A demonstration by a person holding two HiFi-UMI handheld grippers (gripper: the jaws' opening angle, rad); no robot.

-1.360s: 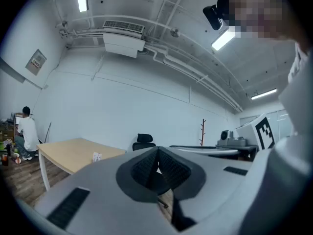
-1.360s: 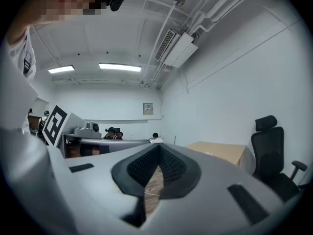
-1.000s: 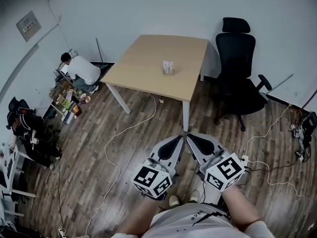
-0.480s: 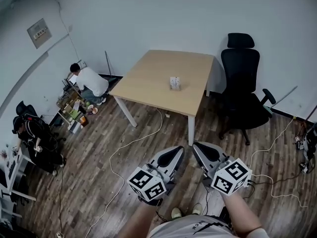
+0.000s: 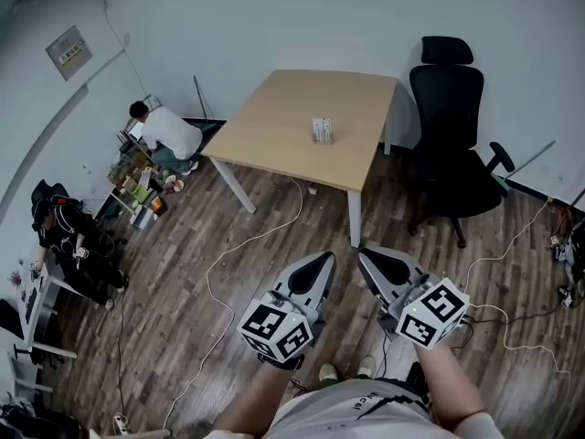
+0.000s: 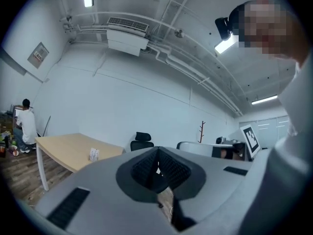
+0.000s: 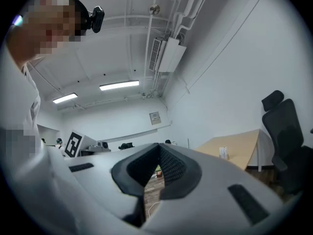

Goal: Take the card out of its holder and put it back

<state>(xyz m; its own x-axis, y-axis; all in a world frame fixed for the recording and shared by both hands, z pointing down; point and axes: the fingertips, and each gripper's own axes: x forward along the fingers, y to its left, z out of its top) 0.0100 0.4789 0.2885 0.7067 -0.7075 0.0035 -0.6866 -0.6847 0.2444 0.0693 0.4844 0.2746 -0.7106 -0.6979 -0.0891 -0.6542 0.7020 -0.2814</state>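
I hold my left gripper (image 5: pixel 325 258) and my right gripper (image 5: pixel 365 253) low and level in front of me. They sit side by side with their noses toed in toward each other. Both have their jaws pressed together at the tips and carry nothing. I judge that sensible, since there is nothing to grasp at this distance and closed jaws are less likely to catch on anything as I walk.

The card holder (image 5: pixel 322 130) stands upright on the table (image 5: pixel 274 122), well ahead of both tips. Because the noses are toed in, it lies left of my left gripper's line and right of my right gripper's line. It is too small from here to tell the card from its holder, so I take the card to be seated in it and the task not yet begun.

The holder stands in from every edge with bare top all round it, so either gripper would have room to come in level over the near edge. One table leg (image 5: pixel 355 218) stands almost straight ahead of my tips. The office chair (image 5: pixel 448 135) is ahead and to the right of my right gripper, just beside the table. A white cable (image 5: pixel 224 254) runs across the floor ahead and left of my left gripper, so I would step over it. A person (image 5: pixel 169 135) crouches by the wall far off to the left, well apart from my path.
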